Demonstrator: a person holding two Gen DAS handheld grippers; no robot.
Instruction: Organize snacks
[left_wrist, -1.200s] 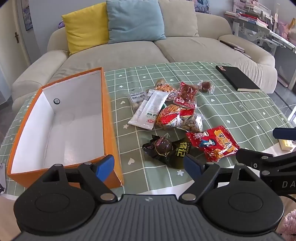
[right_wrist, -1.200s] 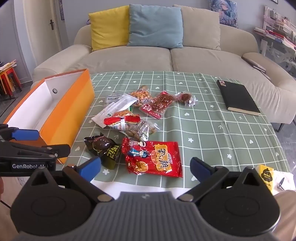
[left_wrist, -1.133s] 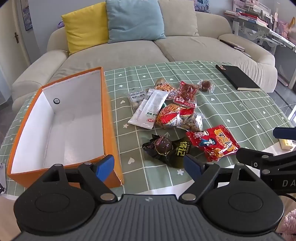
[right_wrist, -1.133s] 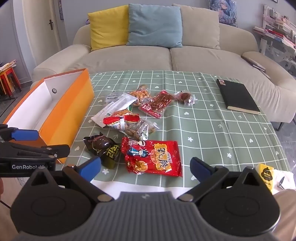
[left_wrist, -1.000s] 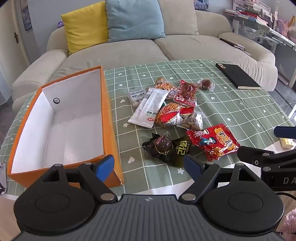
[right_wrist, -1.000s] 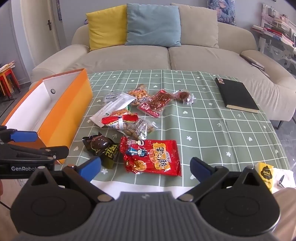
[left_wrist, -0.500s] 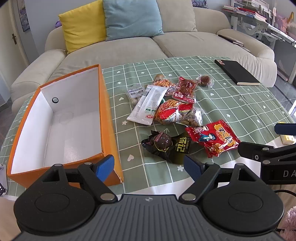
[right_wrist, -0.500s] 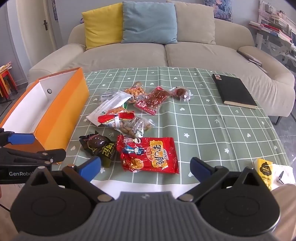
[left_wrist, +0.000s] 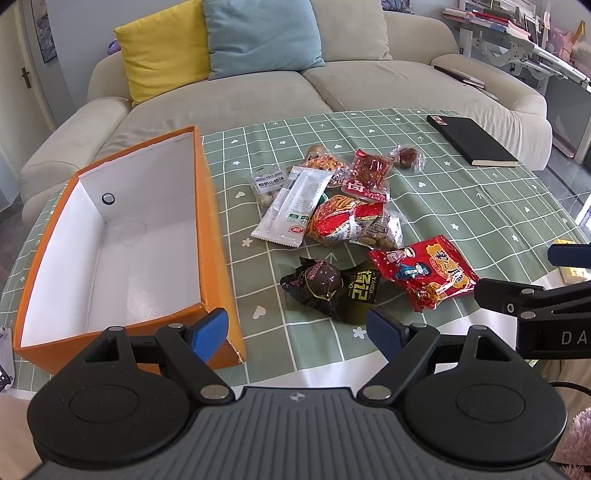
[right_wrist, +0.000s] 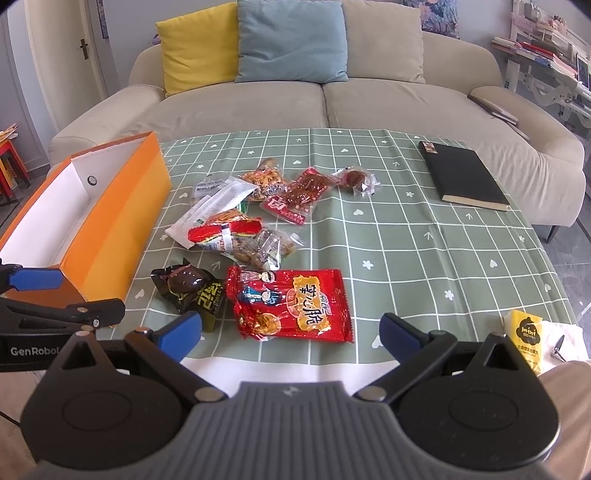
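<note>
While both claws hang above the near edge of the surface, the left claw and the right claw each have their blue-tipped jaws spread wide with nothing between them. Nearest the right claw, a red snack bag lies flat close to the near edge, and just left of it sits a dark brown and black wrapped snack. At the near right corner a small yellow packet rests on white paper. Along the left edge stands an open orange box with white inner walls, holding no snacks. Toward the middle of the surface the other snacks lie in a loose pile: a clear pack of brown pieces touching a red and yellow noodle-snack bag, a long white packet partly over a small clear bag, then a red-labelled pack of dark red strips, an orange-filled bag, and a single wrapped brown piece. A black notebook lies at the far right corner. Beyond the far edge is a beige sofa with a yellow cushion and a blue cushion.
</note>
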